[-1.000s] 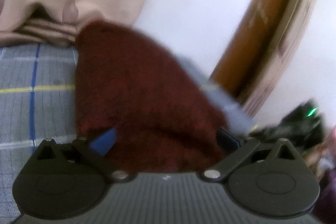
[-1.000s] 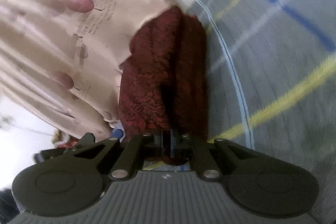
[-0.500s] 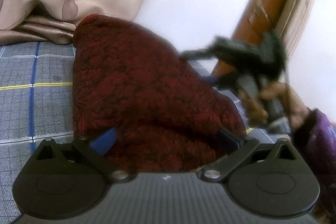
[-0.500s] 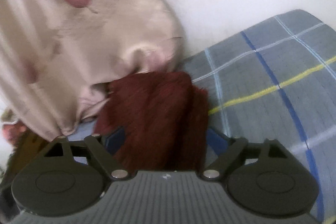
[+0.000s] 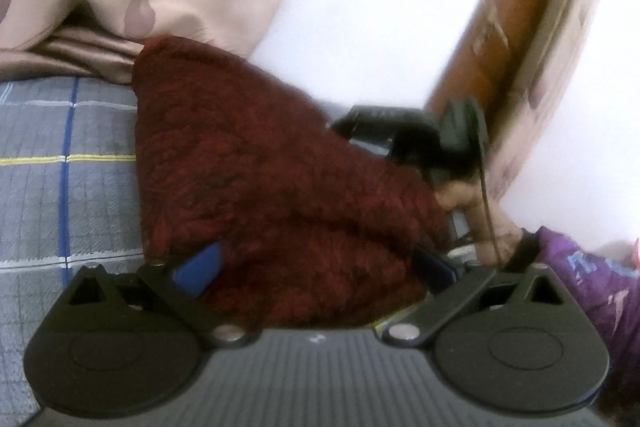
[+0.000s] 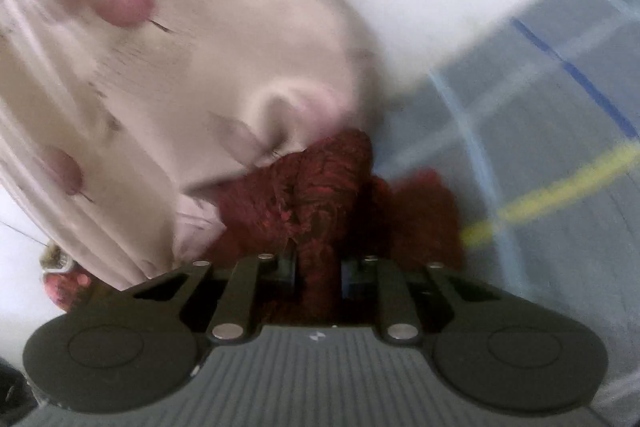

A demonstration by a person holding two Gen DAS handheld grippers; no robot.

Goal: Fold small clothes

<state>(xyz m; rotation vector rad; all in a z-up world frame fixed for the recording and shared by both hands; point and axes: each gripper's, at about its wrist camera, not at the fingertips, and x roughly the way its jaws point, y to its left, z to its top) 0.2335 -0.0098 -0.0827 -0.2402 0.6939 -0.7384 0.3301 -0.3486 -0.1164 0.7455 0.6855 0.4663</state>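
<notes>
While the right gripper [image 6: 318, 275] has just been closing, its jaws now pinch a bunched fold of the dark red knit garment [image 6: 328, 195] between the pads. Garment sits on the grey plaid bed cover [image 6: 560, 131], up against the beige curtain [image 6: 180, 67]. Left wrist view: left gripper [image 5: 316, 267] has its jaws spread wide, near end of the garment [image 5: 260, 179] bulging between the blue pads [image 5: 198, 265]; both pads touch the fabric, so it looks clamped wide on the near edge. Long axis runs near-right to far-left in that view, tapering to a rounded tip by the curtain hem [image 5: 80, 51]. Right edge slopes down toward the right gripper [image 5: 404, 131], held by a hand [image 5: 472, 203] at far right. Purple fabric [image 5: 592, 275] at right edge. Right wrist frame is motion-blurred, so fold detail is unclear.
</notes>
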